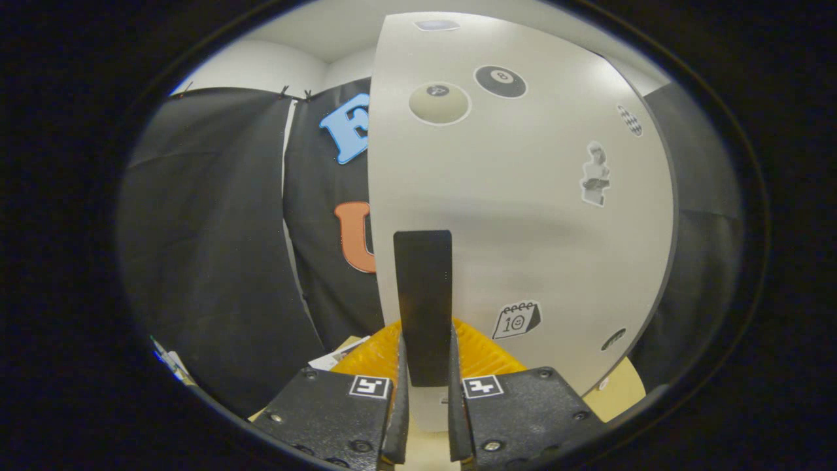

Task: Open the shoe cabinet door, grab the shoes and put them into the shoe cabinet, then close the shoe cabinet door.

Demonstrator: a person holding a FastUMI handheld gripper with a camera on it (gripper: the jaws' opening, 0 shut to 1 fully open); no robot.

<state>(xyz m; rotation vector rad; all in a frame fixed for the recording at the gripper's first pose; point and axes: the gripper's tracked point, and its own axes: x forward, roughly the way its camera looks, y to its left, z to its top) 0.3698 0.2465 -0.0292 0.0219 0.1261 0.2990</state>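
The white shoe cabinet door (523, 216) stands right in front of me, dotted with stickers. A tall black handle (423, 294) is fixed near the door's left edge. My gripper (426, 392) has both fingers pressed on the lower end of this handle, one on each side. Behind the fingers, an orange ribbed object (484, 356) shows low beside the door; I cannot tell what it is.
Black cloth walls (209, 261) hang to the left of the door and behind it on the right. A light wooden surface (618, 392) lies below the door. Some papers (337, 356) lie on it left of the fingers.
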